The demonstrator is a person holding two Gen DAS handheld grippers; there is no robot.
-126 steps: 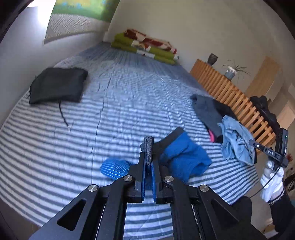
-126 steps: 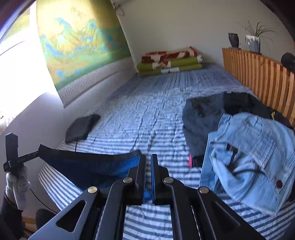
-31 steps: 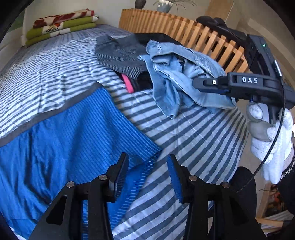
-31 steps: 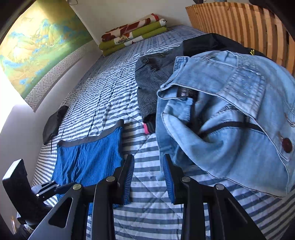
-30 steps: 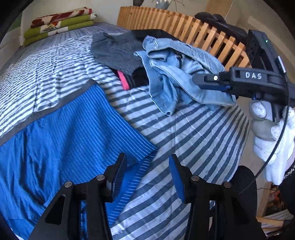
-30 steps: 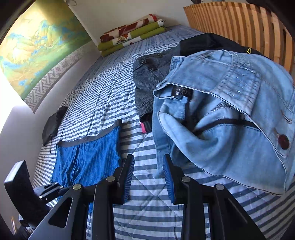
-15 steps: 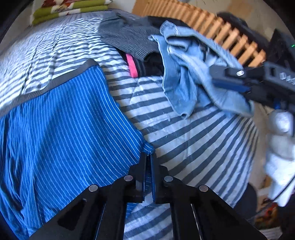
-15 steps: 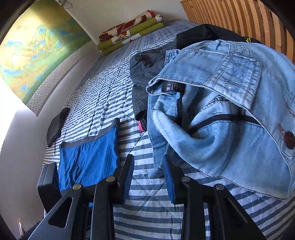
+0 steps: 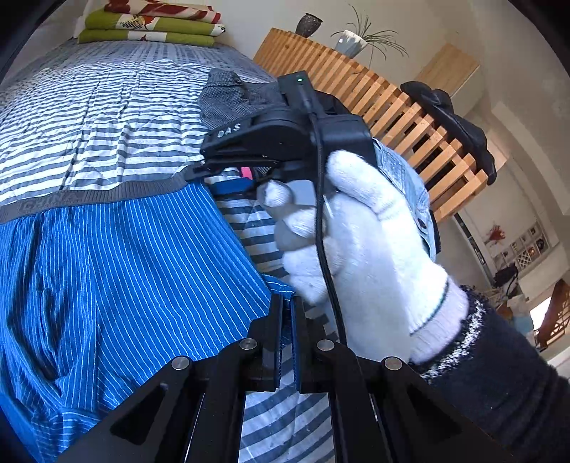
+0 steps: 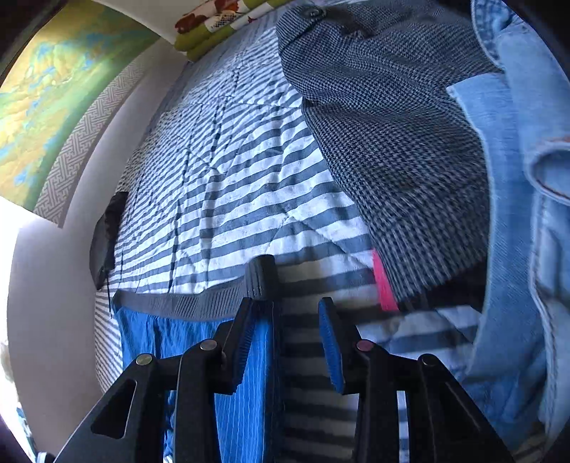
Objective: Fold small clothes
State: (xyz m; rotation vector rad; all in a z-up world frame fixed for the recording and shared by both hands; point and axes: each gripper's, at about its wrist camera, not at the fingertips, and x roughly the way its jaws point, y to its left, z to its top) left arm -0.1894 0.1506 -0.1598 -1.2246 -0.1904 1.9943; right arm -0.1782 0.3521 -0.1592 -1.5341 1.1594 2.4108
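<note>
Blue pinstriped shorts [image 9: 124,267] with a grey waistband [image 9: 107,194] lie flat on the striped bedcover [image 9: 107,107]. My left gripper [image 9: 288,306] is shut on the shorts' right hem corner. A white-gloved hand [image 9: 356,231] holds my right gripper [image 9: 199,170] low at the right end of the waistband. In the right wrist view, that gripper [image 10: 288,331] is open. The waistband corner [image 10: 262,277] and the shorts' side edge [image 10: 263,374] lie between its blue pads [image 10: 329,347].
Close on the right lies a pile: a grey checked garment [image 10: 392,124], light denim [image 10: 516,213] and a pink strip [image 10: 383,285]. A black folded garment [image 10: 107,231] sits by the left wall. Beyond the pile runs a wooden slatted rail [image 9: 392,107], with folded blankets [image 9: 149,21] at the far end.
My left gripper closed on the hem corner and stays shut. The right gripper, still open, came down from above the denim pile to the waistband's right corner.
</note>
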